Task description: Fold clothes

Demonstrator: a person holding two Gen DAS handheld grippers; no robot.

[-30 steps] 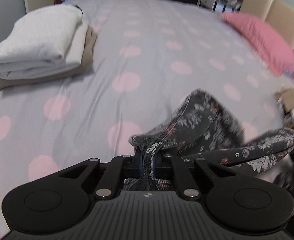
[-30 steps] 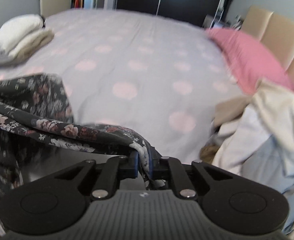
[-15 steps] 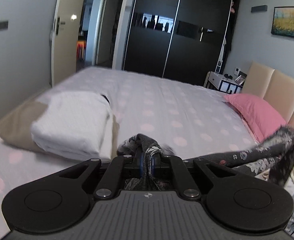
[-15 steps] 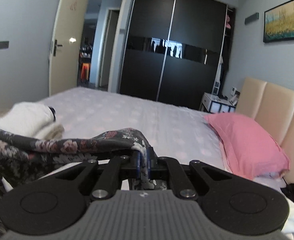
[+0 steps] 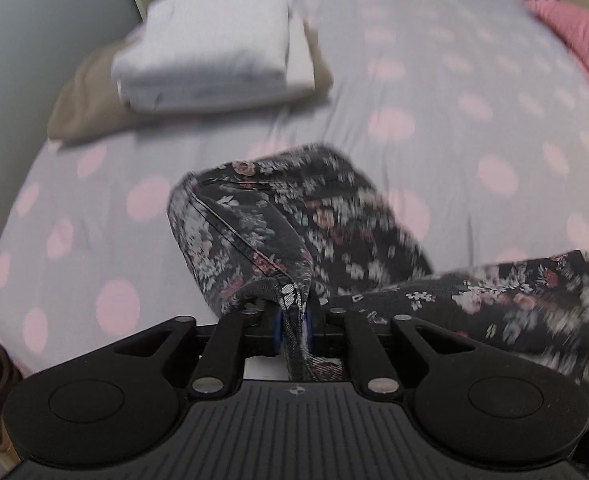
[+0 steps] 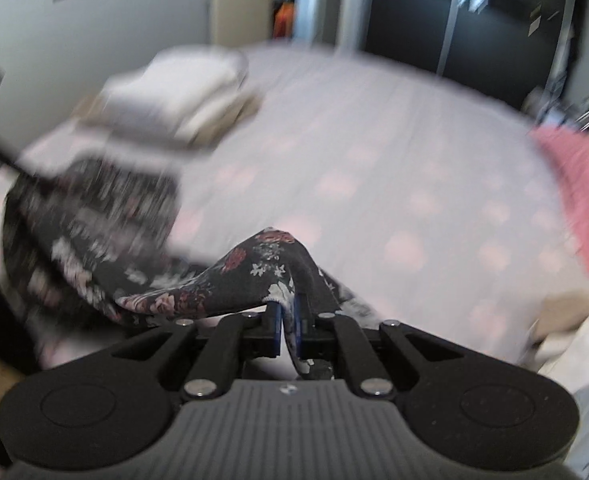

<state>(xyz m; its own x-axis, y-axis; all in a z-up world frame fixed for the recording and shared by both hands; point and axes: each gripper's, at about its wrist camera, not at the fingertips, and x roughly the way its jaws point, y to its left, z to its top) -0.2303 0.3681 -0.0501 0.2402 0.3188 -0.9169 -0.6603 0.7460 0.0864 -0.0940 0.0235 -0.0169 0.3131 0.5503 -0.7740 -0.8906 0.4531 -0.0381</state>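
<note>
- On the bed (image 5: 434, 92), near its foot edge: one dark flowered garment (image 5: 294, 216), partly lying on the dotted sheet, partly lifted between two grippers.
- Left gripper (image 5: 293, 326): fingers opening, a bunched hem of the flowered cloth between the blue pads and apparently pressed there; release seems to be starting, not finished.
- Right gripper (image 6: 288, 330): fingers nearly closed, pinching a thin edge of the same garment (image 6: 262, 276), which peaks up just ahead of them.
- Garment, lie: a band of cloth runs from one gripper across to the other, so the long axis goes side to side along the foot of the bed. The bulk lies ahead of the left gripper, spreading up the bed toward the folded pile. Which end is waist or hem cannot be told; blur hides detail.
- Done, as judged: a pile of folded clothes (image 5: 210, 44), white on tan, sits at the bed's far left corner, well apart from the flowered piece.
- In hand: the flowered garment is spread out only roughly; no neat fold shows yet.
- Left to do: flatten, fold and stack this piece; then the heap of pale unfolded clothes (image 6: 574, 340) at the right edge, near the pink pillow (image 6: 578, 188).
</note>
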